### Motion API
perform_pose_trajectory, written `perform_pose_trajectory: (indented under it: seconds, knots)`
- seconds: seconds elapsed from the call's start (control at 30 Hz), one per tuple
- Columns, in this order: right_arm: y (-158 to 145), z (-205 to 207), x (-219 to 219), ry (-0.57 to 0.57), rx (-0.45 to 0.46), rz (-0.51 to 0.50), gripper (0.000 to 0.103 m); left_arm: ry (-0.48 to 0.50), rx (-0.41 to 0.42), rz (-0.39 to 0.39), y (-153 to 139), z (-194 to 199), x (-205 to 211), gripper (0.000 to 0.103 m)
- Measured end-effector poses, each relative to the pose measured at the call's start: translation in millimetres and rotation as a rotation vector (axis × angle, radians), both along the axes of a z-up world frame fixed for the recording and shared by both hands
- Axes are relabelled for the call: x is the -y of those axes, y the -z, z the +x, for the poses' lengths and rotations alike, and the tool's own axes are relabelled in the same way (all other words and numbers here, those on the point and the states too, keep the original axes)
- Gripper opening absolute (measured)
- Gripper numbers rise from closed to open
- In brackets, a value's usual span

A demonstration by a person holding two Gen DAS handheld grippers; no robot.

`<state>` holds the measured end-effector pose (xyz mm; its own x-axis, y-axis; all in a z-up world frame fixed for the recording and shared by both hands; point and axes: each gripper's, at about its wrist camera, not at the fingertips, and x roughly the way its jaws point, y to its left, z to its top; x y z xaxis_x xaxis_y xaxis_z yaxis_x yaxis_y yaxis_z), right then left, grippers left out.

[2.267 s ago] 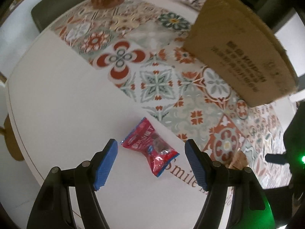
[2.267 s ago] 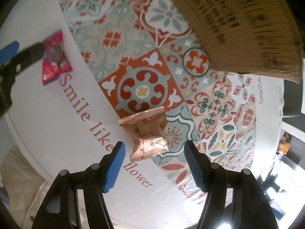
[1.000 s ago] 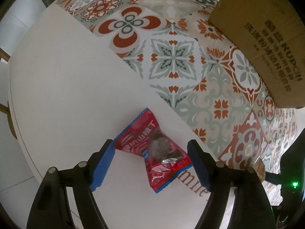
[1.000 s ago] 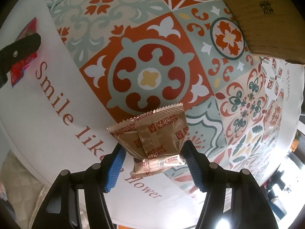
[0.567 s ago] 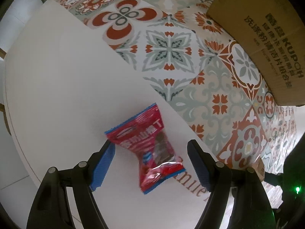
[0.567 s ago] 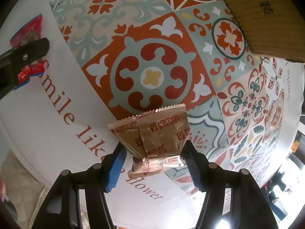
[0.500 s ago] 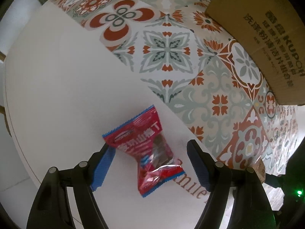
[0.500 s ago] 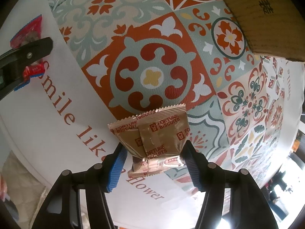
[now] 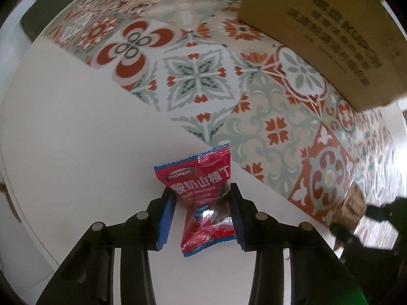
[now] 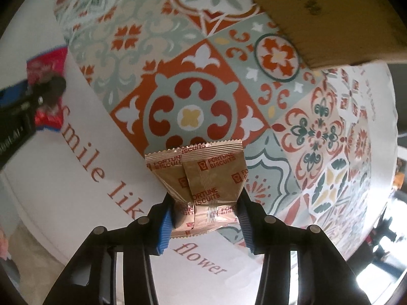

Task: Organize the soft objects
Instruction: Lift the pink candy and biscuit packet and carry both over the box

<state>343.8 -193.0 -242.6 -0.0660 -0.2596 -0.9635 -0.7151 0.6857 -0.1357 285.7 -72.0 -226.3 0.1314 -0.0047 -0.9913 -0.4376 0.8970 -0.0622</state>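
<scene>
A red snack packet (image 9: 203,195) with blue edges sits between the blue pads of my left gripper (image 9: 202,203), whose jaws are closing and press on its sides over the white part of the tablecloth. A gold-brown biscuit packet (image 10: 203,180) marked Fortune Biscuits is squeezed between the pads of my right gripper (image 10: 203,216), whose jaws are also closing; it looks lifted a little off the cloth. The right wrist view also catches the red snack packet (image 10: 48,63) with the left gripper's finger across it at the far left.
A brown cardboard box (image 9: 330,33) with printed lettering stands at the back right on the patterned tablecloth (image 9: 193,76); the same cardboard box (image 10: 330,12) fills the top right of the right wrist view. The round table's edge (image 9: 15,203) runs close on the left.
Both grippers' jaws have narrowed onto their packets. The red packet has turned more upright between the left pads. The right gripper has risen slightly with the biscuit packet.
</scene>
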Motion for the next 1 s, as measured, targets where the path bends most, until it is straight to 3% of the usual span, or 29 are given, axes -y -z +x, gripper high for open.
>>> perform_pose_trajectory:
  seconds: [0.23,0.63,1.0]
  knots:
    - [-24.3,0.9,9.0,0.103,0.100,0.091,0.046,0.132,0.050,-0.001,-7.4,-1.9,8.4,0.039]
    - [-80.3,-18.7,28.7,0.265,0.307,0.238,0.046,0.283,0.157,0.015,-51.2,-19.9,10.8,0.038]
    - [-115.6,-38.6,25.9,0.402,0.410,0.379,0.046,0.389,0.297,0.053,-102.3,-21.8,1.6,0.038]
